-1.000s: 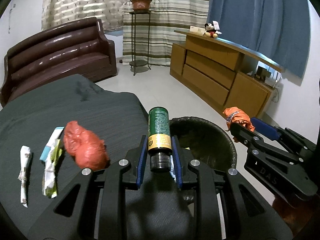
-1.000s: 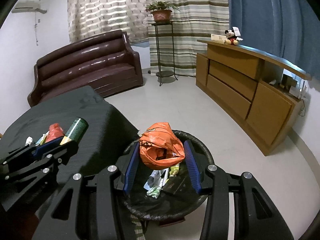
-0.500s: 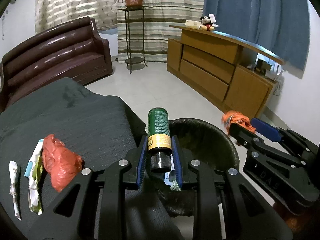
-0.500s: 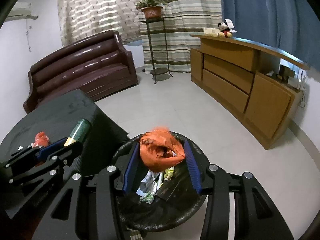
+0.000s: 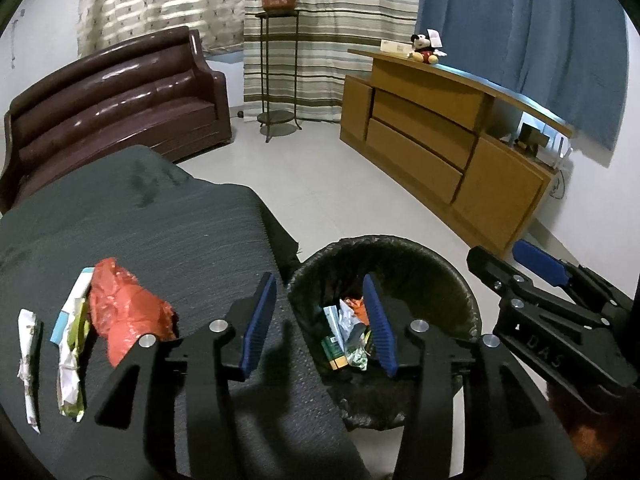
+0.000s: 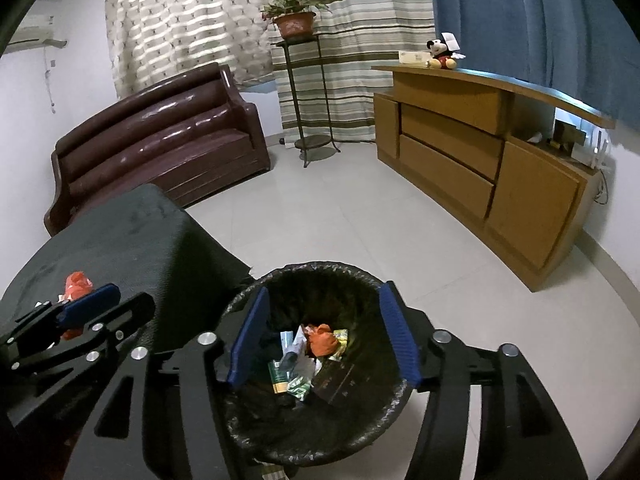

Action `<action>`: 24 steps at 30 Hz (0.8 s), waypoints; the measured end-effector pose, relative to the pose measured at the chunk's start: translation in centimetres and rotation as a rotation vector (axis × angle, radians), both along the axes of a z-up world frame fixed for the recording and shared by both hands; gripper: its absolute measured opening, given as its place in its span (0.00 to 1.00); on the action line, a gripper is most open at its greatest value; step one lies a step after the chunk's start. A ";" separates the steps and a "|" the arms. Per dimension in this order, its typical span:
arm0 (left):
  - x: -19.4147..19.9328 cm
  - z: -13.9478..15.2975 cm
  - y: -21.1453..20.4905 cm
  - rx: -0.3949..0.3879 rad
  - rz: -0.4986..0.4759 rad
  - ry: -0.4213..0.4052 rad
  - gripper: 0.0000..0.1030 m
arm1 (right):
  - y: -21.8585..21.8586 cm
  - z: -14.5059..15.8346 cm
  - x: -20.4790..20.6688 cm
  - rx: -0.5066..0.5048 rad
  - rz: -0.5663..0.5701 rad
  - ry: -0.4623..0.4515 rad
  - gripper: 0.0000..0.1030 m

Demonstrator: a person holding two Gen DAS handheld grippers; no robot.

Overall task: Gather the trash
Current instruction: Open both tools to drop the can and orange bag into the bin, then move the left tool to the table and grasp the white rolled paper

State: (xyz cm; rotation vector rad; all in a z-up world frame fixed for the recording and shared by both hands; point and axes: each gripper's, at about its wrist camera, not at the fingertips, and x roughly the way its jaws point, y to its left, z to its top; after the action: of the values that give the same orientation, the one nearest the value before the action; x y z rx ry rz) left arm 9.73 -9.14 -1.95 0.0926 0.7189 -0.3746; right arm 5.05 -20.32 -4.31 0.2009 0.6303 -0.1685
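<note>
Black bin (image 6: 316,360) sits on the floor, right next to the dark surface (image 5: 140,232). Both tongs hang over it. The left tongs (image 5: 318,320) are wide open and hold nothing. The right tongs (image 6: 324,332) are wide open too, and hold nothing.

Some trash is in the bin: an orange bag (image 6: 322,338), a green can (image 6: 278,376) and some wrappers. More trash lies on the surface: a red bag (image 5: 124,312), a green wrapper (image 5: 72,348) and a white wrapper (image 5: 28,360).

I think the next job is to go back for the red bag. It looks soft and crumpled, so it is best to come down over its middle and pinch a thick fold. A thin edge might slip out. The left tongs are nearer to it. The flat wrappers look harder, so the tongs may need to go low and scoop one edge.

The left camera shows all three pieces on the surface well. The right camera shows only a bit of the red bag behind the left tongs, and I cannot make out the wrappers there. But the right camera looks deeper into the bin and shows the orange bag whole. The left camera shows only a bit of it.
</note>
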 end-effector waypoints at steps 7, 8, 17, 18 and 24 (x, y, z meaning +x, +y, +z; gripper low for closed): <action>-0.7 0.8 2.7 -0.005 0.047 -0.005 0.49 | 0.9 0.2 -0.1 0.004 -0.009 -0.011 0.73; -0.9 0.9 3.3 -0.005 0.059 -0.006 0.49 | 1.2 0.2 -0.1 0.010 -0.008 -0.017 0.73; -2.8 1.7 9.4 -0.011 0.169 -0.003 0.54 | 4.6 -0.1 0.0 0.040 0.062 0.005 0.74; -3.1 1.8 10.3 -0.010 0.184 -0.004 0.54 | 5.1 0.0 0.1 0.036 0.076 0.007 0.74; -4.3 2.0 14.5 -0.014 0.266 0.000 0.54 | 7.5 0.4 -0.1 0.022 0.136 0.011 0.74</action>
State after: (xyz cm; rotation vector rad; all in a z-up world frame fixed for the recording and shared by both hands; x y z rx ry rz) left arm 5.40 5.33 0.04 -0.0168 0.7181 -0.1250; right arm 4.96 -12.86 -3.87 0.1777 0.6551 -0.0320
